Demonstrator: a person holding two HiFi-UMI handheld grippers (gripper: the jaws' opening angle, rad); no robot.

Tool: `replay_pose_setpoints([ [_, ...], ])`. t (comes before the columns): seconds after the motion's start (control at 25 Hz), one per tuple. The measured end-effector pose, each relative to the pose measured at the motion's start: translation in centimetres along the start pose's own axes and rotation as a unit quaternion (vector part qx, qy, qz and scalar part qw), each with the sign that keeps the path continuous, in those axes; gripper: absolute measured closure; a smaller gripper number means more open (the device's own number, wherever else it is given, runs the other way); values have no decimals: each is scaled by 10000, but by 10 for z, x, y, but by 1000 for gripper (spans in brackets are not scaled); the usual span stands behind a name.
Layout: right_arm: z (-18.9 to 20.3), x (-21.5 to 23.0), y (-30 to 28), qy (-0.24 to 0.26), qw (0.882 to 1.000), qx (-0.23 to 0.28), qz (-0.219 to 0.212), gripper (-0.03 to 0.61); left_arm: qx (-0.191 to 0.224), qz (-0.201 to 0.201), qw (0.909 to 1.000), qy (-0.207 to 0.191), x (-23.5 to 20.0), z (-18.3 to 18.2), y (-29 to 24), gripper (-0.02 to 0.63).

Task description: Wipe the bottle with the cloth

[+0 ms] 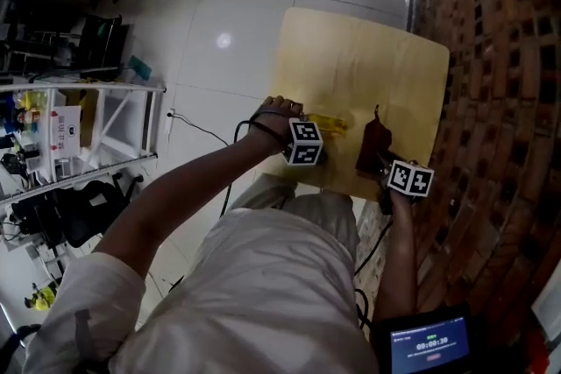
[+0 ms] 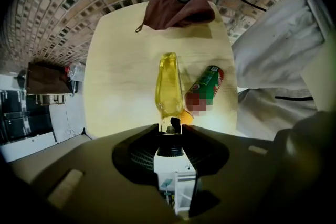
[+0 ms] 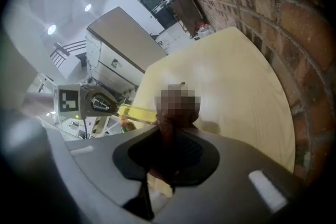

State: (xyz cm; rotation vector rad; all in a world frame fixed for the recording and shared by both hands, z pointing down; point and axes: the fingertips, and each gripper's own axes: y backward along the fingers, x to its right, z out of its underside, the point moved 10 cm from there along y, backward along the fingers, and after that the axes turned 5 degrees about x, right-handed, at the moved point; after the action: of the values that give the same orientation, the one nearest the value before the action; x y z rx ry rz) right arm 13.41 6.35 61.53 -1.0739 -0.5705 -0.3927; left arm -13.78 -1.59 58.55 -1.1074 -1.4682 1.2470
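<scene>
A slim yellow bottle (image 2: pixel 169 86) is held off the pale wooden table (image 2: pixel 121 76), and my left gripper (image 2: pixel 170 126) is shut on its dark-capped neck. In the head view the bottle (image 1: pixel 330 123) sticks out beyond the left gripper (image 1: pixel 308 149) near the table's front edge. My right gripper (image 3: pixel 168 134) is shut on a brown cloth (image 3: pixel 170 120), which hangs bunched from its jaws. The cloth (image 1: pixel 372 144) hangs just right of the bottle, apart from it, with the right gripper (image 1: pixel 390 169) below it in the picture. From the right gripper view the bottle (image 3: pixel 137 113) lies to the left.
A second bottle with a green and red label (image 2: pixel 206 89) lies on the table beside the yellow one. A brick wall (image 1: pixel 500 101) runs along the table's right side. A white shelf rack (image 1: pixel 96 127) stands on the tiled floor at left. A small screen (image 1: pixel 429 350) sits at bottom right.
</scene>
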Motion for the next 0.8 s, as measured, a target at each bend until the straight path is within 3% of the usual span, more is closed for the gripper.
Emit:
replay_pose_setpoints([
  [0.28,7,0,11,88,9996,235,-139,514,-320,-406,9980,-374,-15,-26,43,460],
  [0.52,15,2,18,-66,9989,420,-173,514,-544,-1013,9906,-737,-8,-44,58,462],
  [0.8,25,3,17,21,9988,485,-91,512,-592,-804,9893,-1067,15,-60,51,460],
])
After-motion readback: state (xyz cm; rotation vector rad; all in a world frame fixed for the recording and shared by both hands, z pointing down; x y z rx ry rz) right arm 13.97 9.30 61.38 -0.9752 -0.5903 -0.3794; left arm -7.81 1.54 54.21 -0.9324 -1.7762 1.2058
